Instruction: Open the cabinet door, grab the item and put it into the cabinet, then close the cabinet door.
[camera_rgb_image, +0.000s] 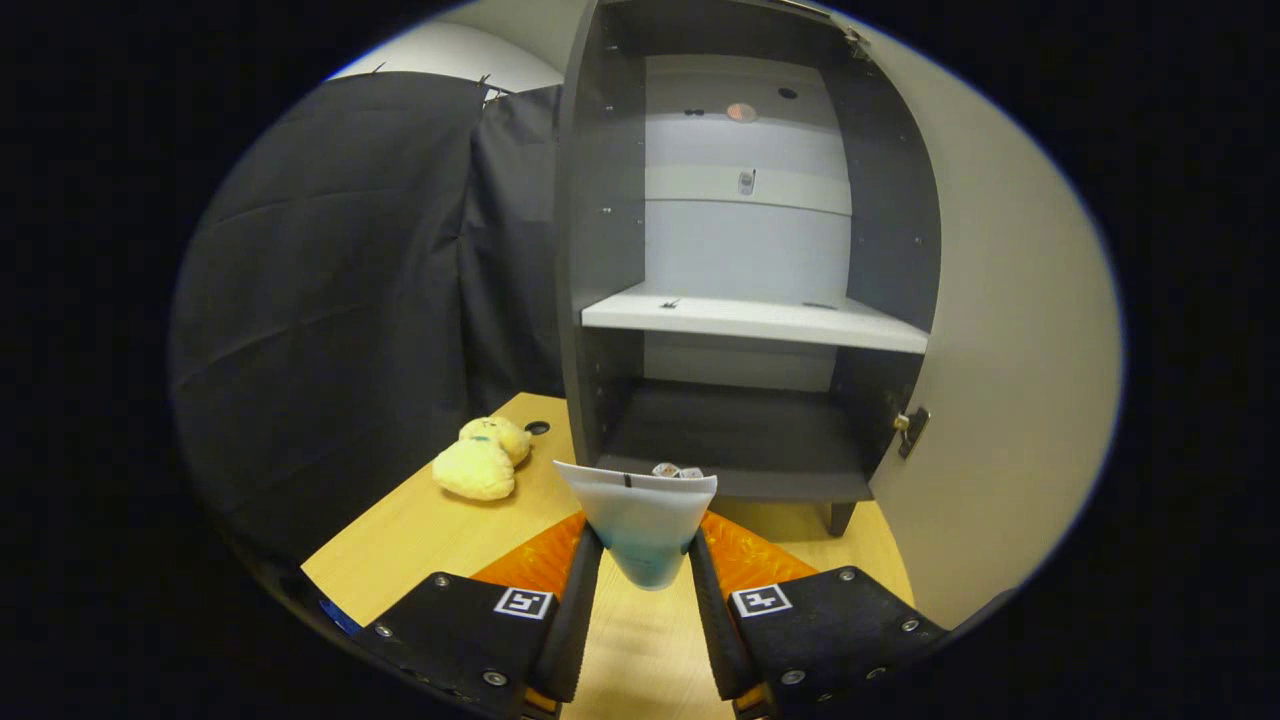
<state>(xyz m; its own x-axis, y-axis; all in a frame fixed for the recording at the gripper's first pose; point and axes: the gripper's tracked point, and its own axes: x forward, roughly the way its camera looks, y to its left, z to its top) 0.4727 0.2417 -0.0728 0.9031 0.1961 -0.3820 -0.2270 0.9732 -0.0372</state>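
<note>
Gripper (645, 550) pinches white tube (640, 525) between both fingers. Cabinet (745, 300) ahead, door (1000, 340) open. Yellow plush toy (480, 460) on table (420, 540).

The worktop (440, 540) looked like pale wood laminate, smooth with a soft sheen. The cabinet (600, 250) had matt dark panels, its shelf (750, 320) a smooth, light board, and its open door (1000, 350) a flat, matt pale face carrying a small metal latch (910, 428). The plush toy (482, 458) looked soft and fuzzy. The tube (645, 520), pinched between both fingers of the tool (645, 575), seemed smooth, slightly translucent plastic.
</note>
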